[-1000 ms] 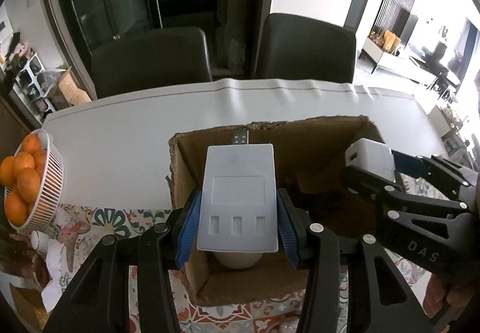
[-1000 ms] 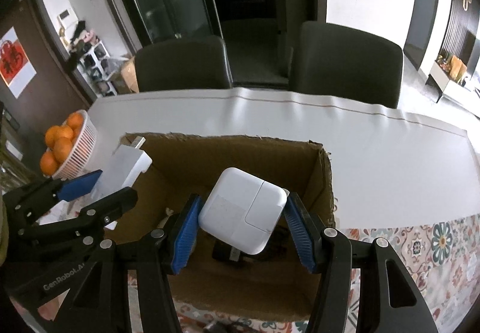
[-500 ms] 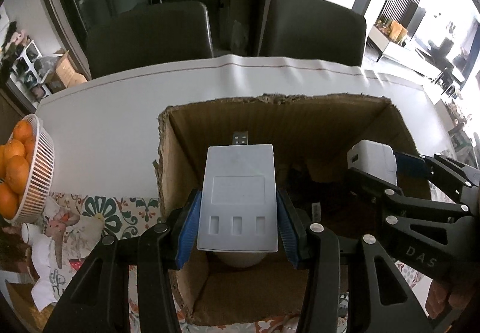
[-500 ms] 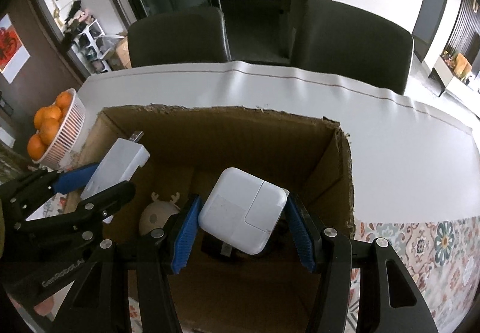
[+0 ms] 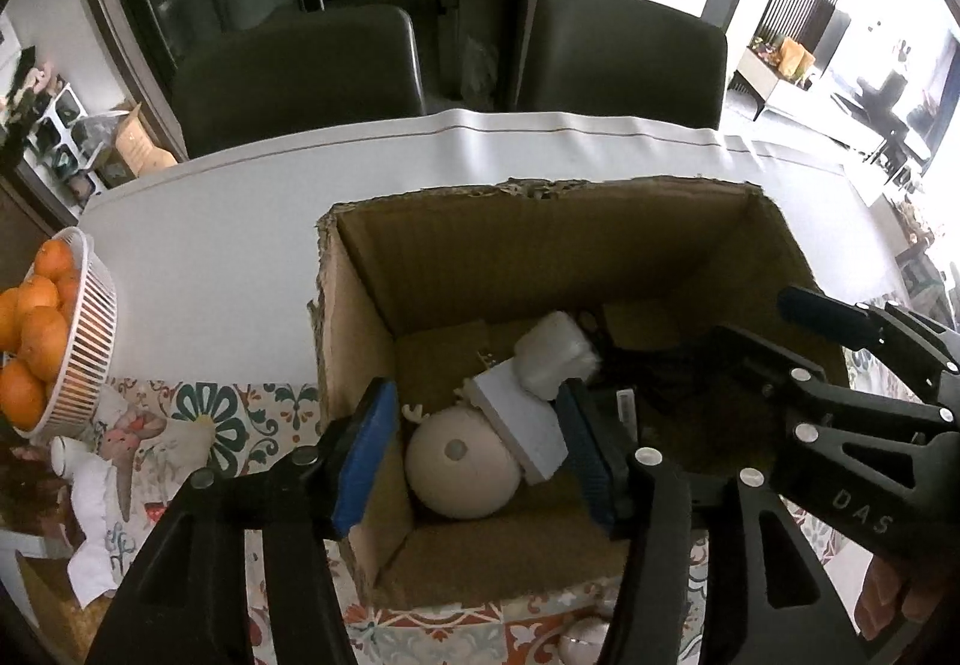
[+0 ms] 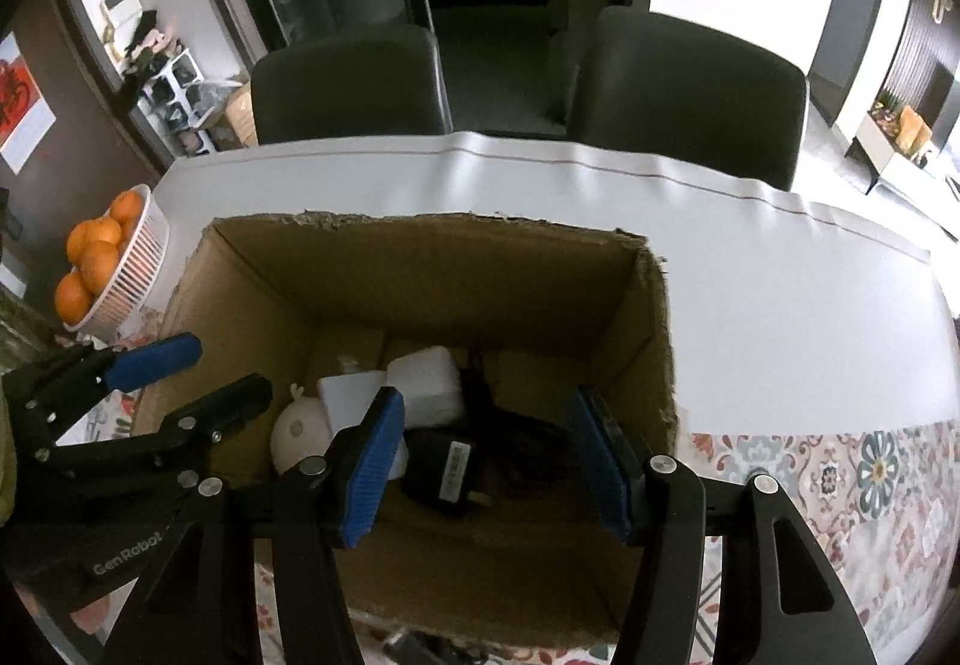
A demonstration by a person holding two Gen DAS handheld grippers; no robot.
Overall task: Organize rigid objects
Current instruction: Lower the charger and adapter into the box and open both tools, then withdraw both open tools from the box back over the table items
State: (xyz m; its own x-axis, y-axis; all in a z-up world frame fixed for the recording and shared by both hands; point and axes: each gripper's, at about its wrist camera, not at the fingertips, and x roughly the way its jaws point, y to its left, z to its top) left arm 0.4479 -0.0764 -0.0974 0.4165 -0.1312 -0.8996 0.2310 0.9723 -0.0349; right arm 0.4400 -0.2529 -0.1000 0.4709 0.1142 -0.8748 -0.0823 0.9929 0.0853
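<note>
Both claws, left claw (image 5: 474,449) and right claw (image 6: 486,464), hang open and empty over the cardboard box (image 5: 360,341). The left jaws have just been opening, nothing between them. The white adapters (image 5: 528,425) lie inside, so this drop looks done; next, lift clear and fetch another item.

I see the open cardboard box (image 5: 384,305) standing on the table, its top edges ragged. At its bottom lies a flat white adapter (image 5: 522,425), tilted, its lower end leaning on a round cream-coloured deer toy (image 5: 462,470) with small antlers. A white square charger block (image 5: 552,359) rests on the adapter's upper end. Just beside them I make out a black power brick (image 6: 447,464) with a white label, lying among dark cables.
</note>
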